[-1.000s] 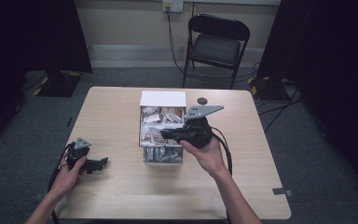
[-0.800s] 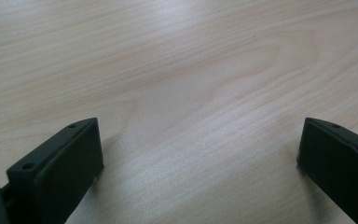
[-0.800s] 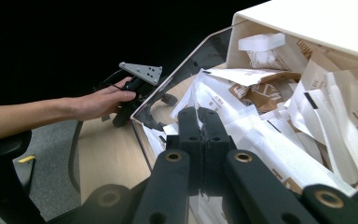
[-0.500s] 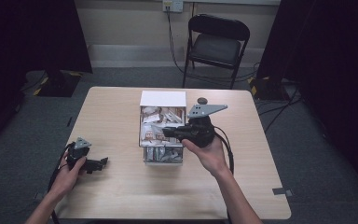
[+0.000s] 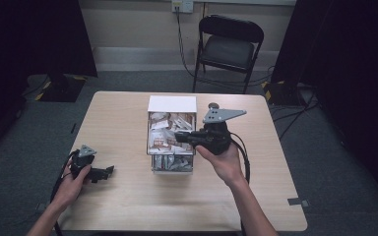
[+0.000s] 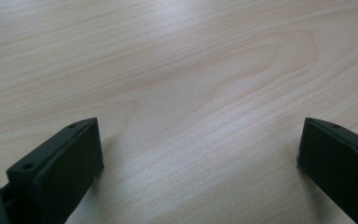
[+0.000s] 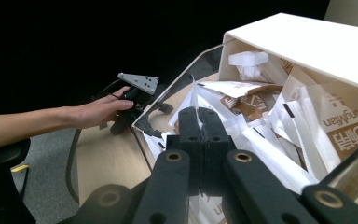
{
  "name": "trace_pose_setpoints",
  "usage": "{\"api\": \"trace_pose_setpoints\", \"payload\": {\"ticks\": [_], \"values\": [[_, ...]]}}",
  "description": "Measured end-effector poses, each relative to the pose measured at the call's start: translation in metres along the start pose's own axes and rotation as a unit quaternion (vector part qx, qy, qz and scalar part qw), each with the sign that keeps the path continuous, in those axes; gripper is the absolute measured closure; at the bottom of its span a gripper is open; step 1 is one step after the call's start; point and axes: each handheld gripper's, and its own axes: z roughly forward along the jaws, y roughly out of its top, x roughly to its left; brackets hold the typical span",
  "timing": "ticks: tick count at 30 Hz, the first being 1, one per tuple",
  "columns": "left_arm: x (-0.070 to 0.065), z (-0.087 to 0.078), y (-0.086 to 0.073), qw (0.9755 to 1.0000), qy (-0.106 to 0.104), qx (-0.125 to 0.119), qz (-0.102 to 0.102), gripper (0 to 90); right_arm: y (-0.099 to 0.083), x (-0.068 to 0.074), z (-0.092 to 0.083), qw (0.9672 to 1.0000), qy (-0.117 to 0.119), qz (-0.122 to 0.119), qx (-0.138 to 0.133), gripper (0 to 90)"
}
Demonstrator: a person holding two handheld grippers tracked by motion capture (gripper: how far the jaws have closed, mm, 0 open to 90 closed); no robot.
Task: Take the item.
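Observation:
A clear-walled box (image 5: 172, 164) with a white lid (image 5: 172, 103) stands mid-table, full of white and brown paper packets (image 5: 170, 129). My right gripper (image 5: 179, 136) reaches into it from the right, above the packets. In the right gripper view, my right gripper (image 7: 199, 114) is shut on the edge of a thin white packet (image 7: 193, 95), which stands up between its tips. Beside it are the box's lid (image 7: 307, 46) and loose packets (image 7: 340, 121). My left gripper (image 5: 109, 170) rests on the table at the front left. It is open (image 6: 199, 123), with bare wood between the jaws.
The table (image 5: 128, 206) has free wood in front of and beside the box. A black folding chair (image 5: 229, 49) stands behind the far edge. Cables trail from both grippers. The left hand and its gripper (image 7: 137, 86) show far off in the right gripper view.
The right gripper has shifted very slightly to the right over the box, still shut. The left gripper has not moved.

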Motion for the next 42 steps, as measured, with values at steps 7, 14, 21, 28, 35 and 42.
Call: {"api": "trace_pose_setpoints", "payload": {"ticks": [7, 14, 21, 28, 35, 42], "values": [[0.000, 0.000, 0.000, 1.0000, 0.000, -0.001, 0.000, 0.0, 0.002, 0.002, -0.005, 1.0000, 0.000, -0.001, -0.002, 89.6], [0.000, 0.000, 0.000, 1.0000, 0.000, 0.000, 0.000, 0.0, 0.005, 0.002, -0.011, 0.9999, -0.004, -0.001, -0.010, 89.6], [0.000, 0.000, 0.000, 1.0000, 0.000, 0.000, 0.000, 0.0, 0.006, 0.003, -0.016, 0.9998, -0.008, -0.004, -0.016, 89.7], [0.000, 0.000, 0.000, 1.0000, 0.000, -0.001, 0.000, 0.0, 0.010, 0.006, -0.024, 0.9995, -0.012, -0.010, -0.026, 89.7], [0.000, 0.000, 0.000, 1.0000, 0.000, -0.001, 0.000, 0.0, 0.011, 0.005, -0.033, 0.9991, -0.021, -0.009, -0.035, 89.7], [0.000, 0.000, 0.000, 1.0000, 0.000, -0.001, 0.000, 0.0, 0.013, 0.002, -0.044, 0.9984, -0.029, -0.008, -0.048, 89.8]]}}
